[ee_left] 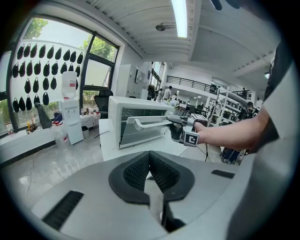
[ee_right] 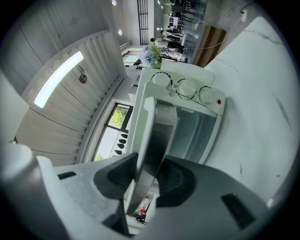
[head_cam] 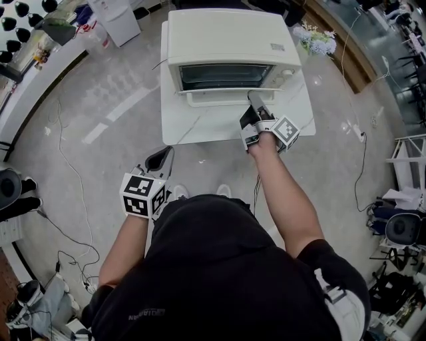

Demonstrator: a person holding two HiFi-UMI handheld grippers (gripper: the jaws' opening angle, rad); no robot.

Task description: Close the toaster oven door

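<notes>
A cream toaster oven (head_cam: pixel 229 40) stands on a white table (head_cam: pixel 200 126). Its glass door (head_cam: pixel 219 98) hangs partly open and tilted, with its handle (ee_left: pixel 150 123) facing out. My right gripper (head_cam: pixel 256 103) reaches level to the door's right end. In the right gripper view the door edge (ee_right: pixel 159 136) and handle run between the two pads, which close on them at my right gripper (ee_right: pixel 147 173). The control knobs (ee_right: pixel 186 87) show beyond. My left gripper (head_cam: pixel 160 160) hangs low near the person's body, away from the table, and its pads meet at my left gripper (ee_left: pixel 150 161) on nothing.
A water dispenser (head_cam: pixel 113 20) stands on the floor left of the table. Cables (head_cam: pixel 66 166) trail across the grey floor. A bunch of flowers (head_cam: pixel 316 40) sits right of the oven. The table's front edge lies just ahead of the person's shoes.
</notes>
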